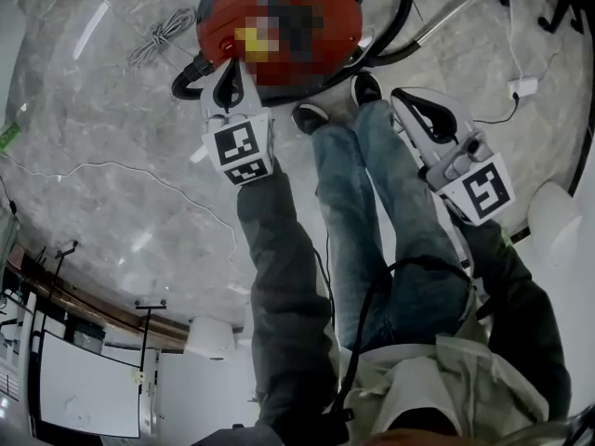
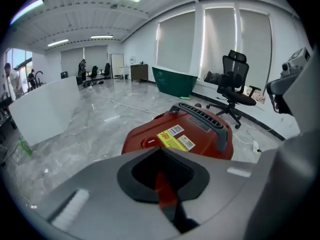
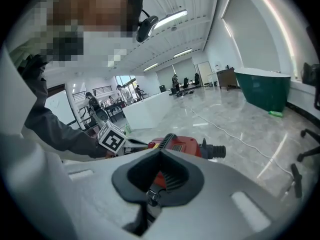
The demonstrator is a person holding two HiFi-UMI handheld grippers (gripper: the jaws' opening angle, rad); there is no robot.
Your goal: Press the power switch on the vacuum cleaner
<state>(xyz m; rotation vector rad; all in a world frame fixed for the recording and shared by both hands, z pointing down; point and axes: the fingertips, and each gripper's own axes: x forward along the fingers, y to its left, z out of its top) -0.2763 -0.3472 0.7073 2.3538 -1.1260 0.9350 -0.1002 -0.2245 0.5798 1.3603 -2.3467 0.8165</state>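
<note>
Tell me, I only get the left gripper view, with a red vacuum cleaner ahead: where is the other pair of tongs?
Observer: The right tongs are shut on nothing, beside the person's leg and off the vacuum cleaner.
Operator: Are my tongs near the switch?
Observer: From above, the left tongs point over the vacuum's rim, just short of the round red switch.
Operator: Anything behind me?
Observer: The person's shoes stand close beside the vacuum.

Head view steeply down, gripper views share vacuum [image 2: 200,134]
</note>
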